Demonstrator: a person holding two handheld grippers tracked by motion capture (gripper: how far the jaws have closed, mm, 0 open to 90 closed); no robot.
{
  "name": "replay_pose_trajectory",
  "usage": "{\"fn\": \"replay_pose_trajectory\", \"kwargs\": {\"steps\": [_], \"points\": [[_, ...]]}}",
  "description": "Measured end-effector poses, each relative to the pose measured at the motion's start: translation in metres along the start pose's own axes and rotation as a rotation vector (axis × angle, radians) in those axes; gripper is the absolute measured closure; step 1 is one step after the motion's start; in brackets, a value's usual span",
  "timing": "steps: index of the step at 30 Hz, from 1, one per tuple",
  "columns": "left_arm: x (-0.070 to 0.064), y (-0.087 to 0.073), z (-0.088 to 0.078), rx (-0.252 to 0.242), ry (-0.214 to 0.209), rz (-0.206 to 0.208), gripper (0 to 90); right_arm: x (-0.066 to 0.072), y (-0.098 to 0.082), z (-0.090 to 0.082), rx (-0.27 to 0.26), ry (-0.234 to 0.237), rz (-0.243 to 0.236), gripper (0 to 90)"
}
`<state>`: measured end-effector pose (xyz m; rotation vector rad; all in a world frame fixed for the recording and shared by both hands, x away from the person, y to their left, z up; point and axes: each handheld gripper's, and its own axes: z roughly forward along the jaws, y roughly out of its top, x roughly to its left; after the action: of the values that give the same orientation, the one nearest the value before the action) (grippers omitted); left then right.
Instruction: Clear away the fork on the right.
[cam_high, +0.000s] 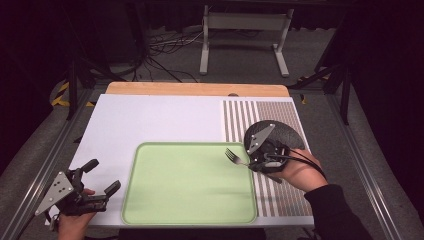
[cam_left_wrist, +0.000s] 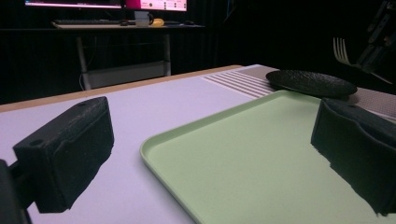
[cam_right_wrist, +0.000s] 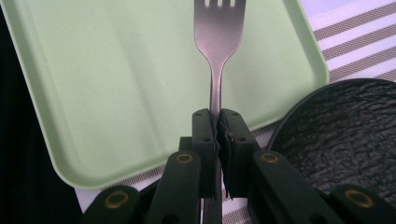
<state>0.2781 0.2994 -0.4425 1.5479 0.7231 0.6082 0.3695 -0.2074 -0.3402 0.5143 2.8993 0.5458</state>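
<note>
A silver fork (cam_high: 234, 157) (cam_right_wrist: 218, 42) is clamped by its handle in my right gripper (cam_high: 256, 162) (cam_right_wrist: 217, 122), which is shut on it. The tines reach out over the right edge of a light green tray (cam_high: 190, 185) (cam_right_wrist: 116, 70). From the left gripper view the fork (cam_left_wrist: 342, 50) hangs high at the far right. My left gripper (cam_high: 105, 176) (cam_left_wrist: 212, 154) rests at the table's front left, beside the tray's (cam_left_wrist: 261, 158) left edge, open with nothing between its pads. A black textured plate (cam_high: 280, 134) (cam_right_wrist: 345, 135) (cam_left_wrist: 312, 82) lies under and behind the right gripper.
A white mat (cam_high: 150, 120) covers the table, with a brown-striped placemat (cam_high: 250, 117) at the right under the plate. A wooden strip (cam_high: 197, 89) runs along the far edge. Metal frame rails border both sides.
</note>
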Motion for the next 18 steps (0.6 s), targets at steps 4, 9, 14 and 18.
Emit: {"fn": "replay_pose_trajectory", "kwargs": {"steps": [4, 9, 14, 18], "points": [[0.000, 0.000, 0.000, -0.001, 0.002, -0.001, 0.0, 0.003, 0.008, 0.006, -0.008, 0.006, 0.032, 84.9], [0.000, 0.000, 0.000, -0.006, 0.003, -0.003, 0.0, 0.007, 0.017, 0.013, -0.005, 0.003, 0.066, 85.0], [0.000, 0.000, 0.000, -0.002, 0.000, -0.001, 0.0, 0.007, 0.024, 0.017, -0.014, -0.002, 0.116, 84.9], [0.000, 0.000, 0.000, -0.002, 0.001, -0.001, 0.0, 0.008, 0.028, 0.021, -0.015, -0.004, 0.142, 84.9]]}}
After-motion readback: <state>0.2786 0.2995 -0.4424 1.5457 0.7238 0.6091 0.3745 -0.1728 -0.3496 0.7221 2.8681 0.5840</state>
